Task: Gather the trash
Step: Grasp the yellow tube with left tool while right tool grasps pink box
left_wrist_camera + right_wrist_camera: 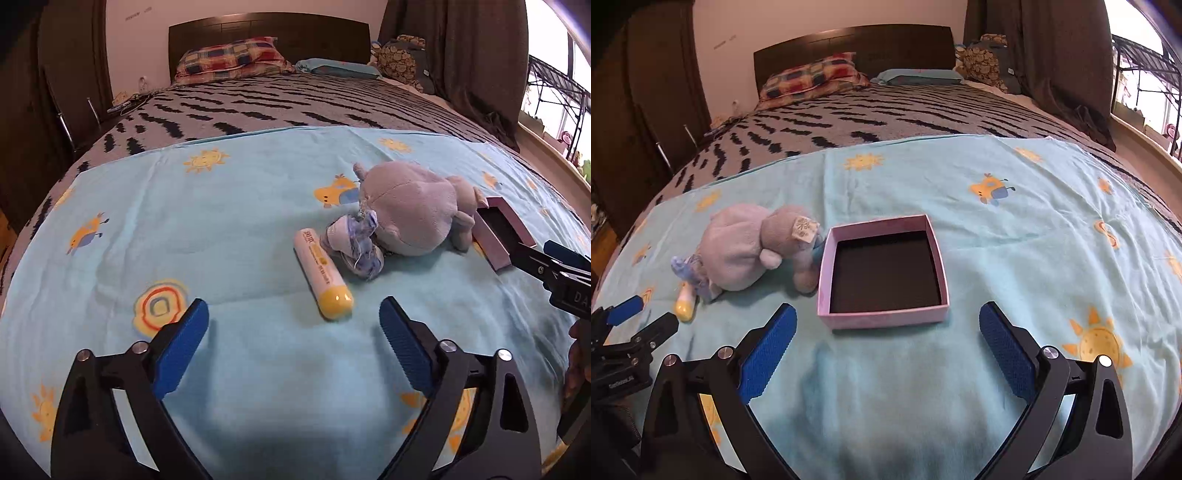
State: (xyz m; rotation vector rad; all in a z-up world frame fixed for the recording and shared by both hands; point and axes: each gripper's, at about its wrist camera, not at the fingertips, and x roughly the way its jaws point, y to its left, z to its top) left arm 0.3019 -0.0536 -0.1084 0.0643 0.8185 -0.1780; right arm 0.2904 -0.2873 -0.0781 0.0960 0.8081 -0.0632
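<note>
I find my left gripper [293, 314] with its jaws spread wide and nothing between them, poised above the light blue printed sheet [229, 221]. My right gripper [888, 319] stands likewise wide apart and empty over the same sheet.

Just ahead of the left gripper's fingertips, slightly toward its right finger, lies a white tube with a yellow cap [323, 273], cap end nearest me. Touching the tube's far side is a crumpled blue-and-white wrapper [354, 243]. Directly beyond that, and in contact with it, a grey plush toy [410, 210] lies on its side.

Just ahead of the right gripper, roughly centred between its fingers, sits an open pink box [882, 269] with a dark interior; I see nothing in it. The plush toy lies to the left of the box, one limb against the box wall.

Beyond the sheet I note the dark-patterned bedspread [849, 118], then a checked pillow [812, 77] and a blue pillow [919, 76] against the dark headboard [857, 40]. Curtains [1052, 55] hang at far right.
</note>
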